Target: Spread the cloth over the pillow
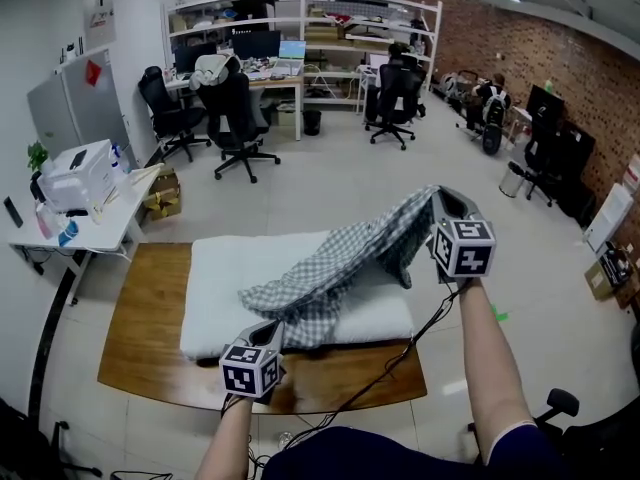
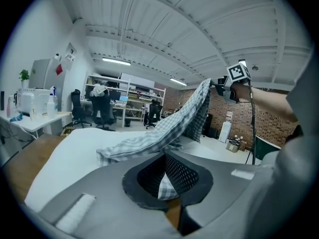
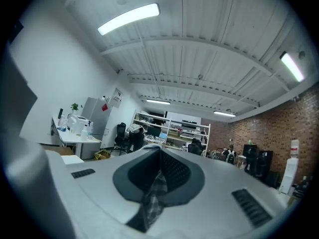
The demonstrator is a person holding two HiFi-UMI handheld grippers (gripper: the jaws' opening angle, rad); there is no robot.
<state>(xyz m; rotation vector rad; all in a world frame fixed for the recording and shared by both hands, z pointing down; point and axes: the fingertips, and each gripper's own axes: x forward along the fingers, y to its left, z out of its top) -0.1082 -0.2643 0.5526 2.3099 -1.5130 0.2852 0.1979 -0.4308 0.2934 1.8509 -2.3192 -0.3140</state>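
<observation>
Pinched shut on the cloth [image 1: 330, 263] at both ends: by the left tongs [image 1: 273, 328] low at the near edge of the pillow [image 1: 225, 280], by the right tongs [image 1: 437, 196] held high to the right. Bunched into a slanting band, covering only the pillow's middle. Left to do: drawing it flat across the whole pillow.

Office (desks [image 1: 283, 80], swivel chairs [image 1: 238, 116], shelves [image 1: 340, 0])

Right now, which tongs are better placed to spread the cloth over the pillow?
Probably right: the right tongs hold the cloth lifted above the pillow; the left tongs grip it low.
</observation>
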